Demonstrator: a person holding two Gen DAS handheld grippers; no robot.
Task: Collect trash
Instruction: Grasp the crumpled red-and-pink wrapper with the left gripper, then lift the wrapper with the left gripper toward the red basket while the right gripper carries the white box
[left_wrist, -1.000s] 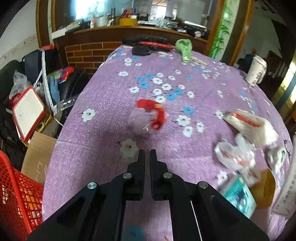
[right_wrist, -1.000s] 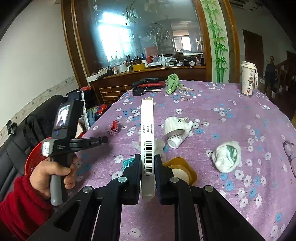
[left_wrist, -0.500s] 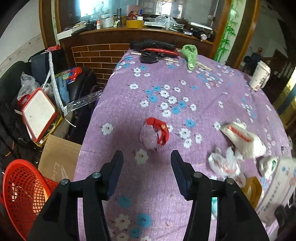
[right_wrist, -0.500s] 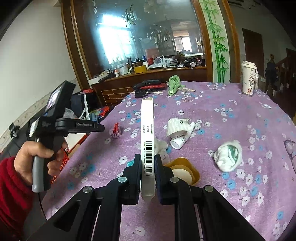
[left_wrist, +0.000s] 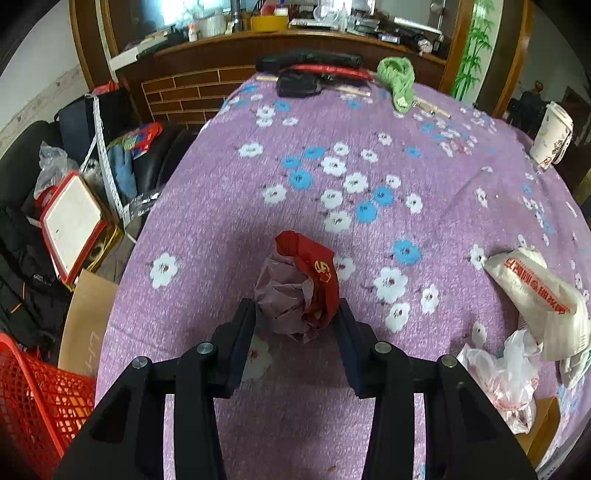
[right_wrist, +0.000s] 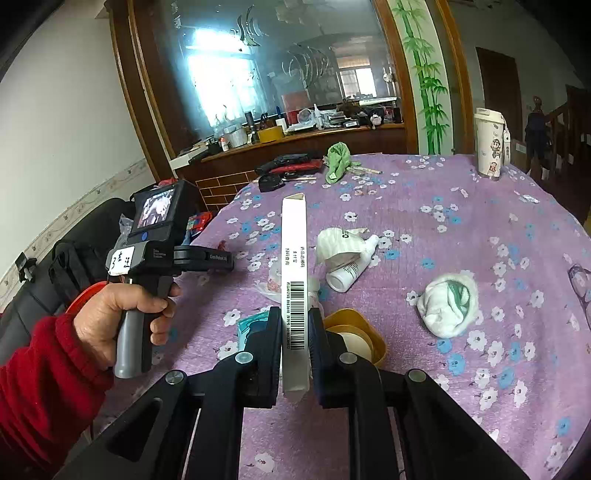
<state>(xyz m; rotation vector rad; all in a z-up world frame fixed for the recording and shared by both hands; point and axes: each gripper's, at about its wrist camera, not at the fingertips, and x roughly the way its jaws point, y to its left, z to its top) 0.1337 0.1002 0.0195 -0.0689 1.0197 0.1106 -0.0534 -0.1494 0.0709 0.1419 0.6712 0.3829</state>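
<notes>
The crumpled wad of pink paper (left_wrist: 284, 295) with a red wrapper (left_wrist: 317, 273) folded over it lies on the desk (left_wrist: 221, 229), near its left edge, on the purple flowered cloth. It looks very light and soft, all loose creases, so it should crush inward under pressure rather than resist; a pinch across its middle, catching both the pink paper and the red strip, seems the safest hold, since a bite on the red part alone might peel it off the wad. The left tool (left_wrist: 295, 314) straddles it, one finger on each side, and its jaws are closing; the fingertips sit at the wad's flanks, the right one just touching the red wrapper, without squeezing as far as I can tell.

The right tool (right_wrist: 294, 332) pinches a slim white box (right_wrist: 293, 258) with a barcode, stiff and upright. Beyond lie a white paper bag (left_wrist: 535, 288), a thin plastic bag (left_wrist: 506, 376), and a red basket (left_wrist: 33, 398) beside the desk.
</notes>
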